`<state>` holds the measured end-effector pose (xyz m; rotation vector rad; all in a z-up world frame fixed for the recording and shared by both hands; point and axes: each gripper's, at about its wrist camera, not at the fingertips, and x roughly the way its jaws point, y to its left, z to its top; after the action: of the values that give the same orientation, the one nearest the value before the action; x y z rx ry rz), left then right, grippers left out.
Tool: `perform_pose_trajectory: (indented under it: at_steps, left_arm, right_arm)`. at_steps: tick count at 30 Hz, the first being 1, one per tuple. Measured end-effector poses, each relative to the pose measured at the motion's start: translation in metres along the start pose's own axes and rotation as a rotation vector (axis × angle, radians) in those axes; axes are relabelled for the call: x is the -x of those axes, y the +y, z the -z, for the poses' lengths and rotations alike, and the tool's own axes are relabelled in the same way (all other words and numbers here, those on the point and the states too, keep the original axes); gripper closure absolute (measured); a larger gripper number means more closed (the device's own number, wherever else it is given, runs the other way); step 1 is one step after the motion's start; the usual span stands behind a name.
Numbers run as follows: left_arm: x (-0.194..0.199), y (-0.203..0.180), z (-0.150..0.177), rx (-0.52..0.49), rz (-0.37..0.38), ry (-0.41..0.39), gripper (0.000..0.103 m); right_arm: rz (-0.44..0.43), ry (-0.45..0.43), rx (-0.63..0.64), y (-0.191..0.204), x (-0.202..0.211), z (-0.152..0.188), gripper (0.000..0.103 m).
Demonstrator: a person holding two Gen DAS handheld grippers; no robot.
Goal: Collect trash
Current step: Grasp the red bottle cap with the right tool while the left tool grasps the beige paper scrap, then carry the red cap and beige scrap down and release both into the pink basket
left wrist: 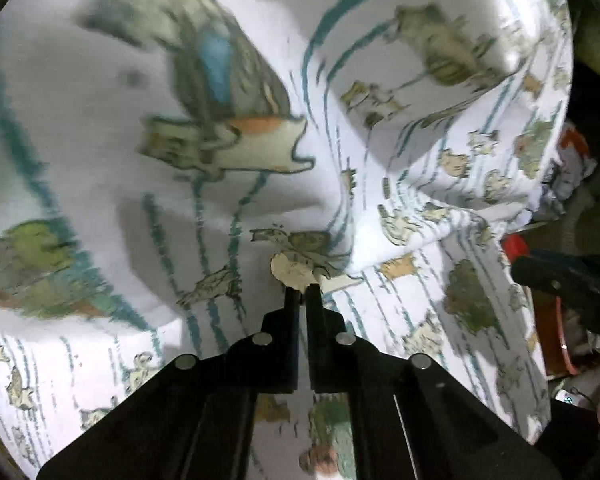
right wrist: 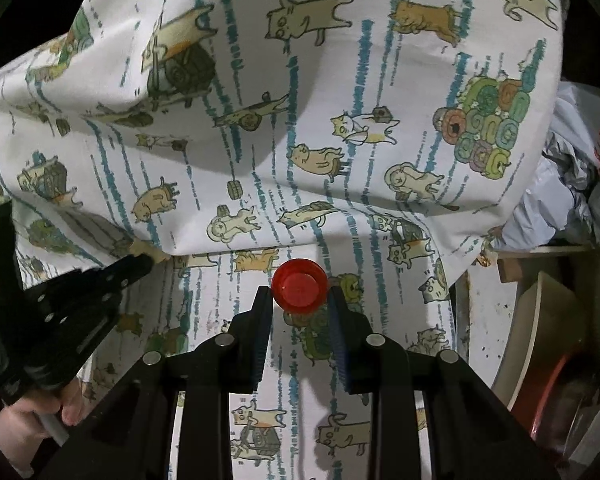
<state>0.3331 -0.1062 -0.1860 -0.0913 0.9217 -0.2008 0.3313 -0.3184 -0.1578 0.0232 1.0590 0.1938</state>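
With my left gripper pinching a thin beige scrap off the cat-print cloth and my right gripper clamping a red plastic bottle cap, either could slip if I jerk.

Both fisheye views ride on the hand-held grippers, aimed steeply down along black fingers, close over the white cat-printed cloth. Shared: that same cloth, with the left hand-held gripper entering the right view's left edge.
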Motion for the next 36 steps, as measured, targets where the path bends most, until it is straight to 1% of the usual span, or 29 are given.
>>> perform_pose_trajectory:
  at_steps: [2,5,8,11,13,14,17,20,22,24,26,30,36]
  left_arm:
    - [0.012,0.002,0.004,0.008,0.016,0.004,0.101]
    - [0.034,0.002,0.013,-0.015,-0.003,0.007,0.101]
    - [0.062,0.003,0.020,-0.040,-0.037,-0.012,0.101]
    - [0.099,0.000,0.024,-0.095,-0.097,-0.071,0.101]
    - [0.126,-0.002,0.028,-0.146,-0.127,-0.125,0.101]
    - [0.135,-0.002,0.029,-0.153,-0.140,-0.138,0.101]
    - [0.166,0.008,0.037,-0.105,-0.135,-0.167,0.101]
    - [0.196,0.022,0.047,-0.070,-0.176,-0.189,0.101]
    - [0.214,0.034,0.055,-0.029,-0.178,-0.201,0.101]
    - [0.226,0.044,0.062,0.017,-0.179,-0.210,0.101]
    - [0.238,0.051,0.071,0.043,-0.180,-0.222,0.101]
    - [0.258,0.055,0.085,0.039,-0.202,-0.249,0.101]
    - [0.285,0.056,0.107,0.039,-0.200,-0.262,0.101]
  right_arm:
    - [-0.001,-0.013,-0.011,0.002,0.007,0.000,0.073]
    - [-0.002,-0.042,-0.016,0.010,0.022,0.002,0.073]
    - [-0.013,-0.085,-0.012,0.023,0.042,0.007,0.073]
    - [-0.008,-0.135,0.004,0.038,0.061,0.013,0.073]
    - [0.000,-0.160,0.030,0.049,0.072,0.020,0.073]
    - [0.011,-0.175,0.048,0.056,0.079,0.024,0.073]
    - [0.018,-0.199,0.077,0.073,0.093,0.038,0.073]
    - [-0.003,-0.213,0.075,0.087,0.107,0.055,0.073]
    - [-0.016,-0.226,0.068,0.096,0.117,0.067,0.073]
    - [-0.026,-0.239,0.063,0.104,0.127,0.079,0.073]
    - [-0.026,-0.254,0.059,0.114,0.138,0.094,0.073]
    - [-0.034,-0.269,0.060,0.129,0.153,0.119,0.073]
    - [-0.030,-0.292,0.066,0.144,0.170,0.148,0.073]
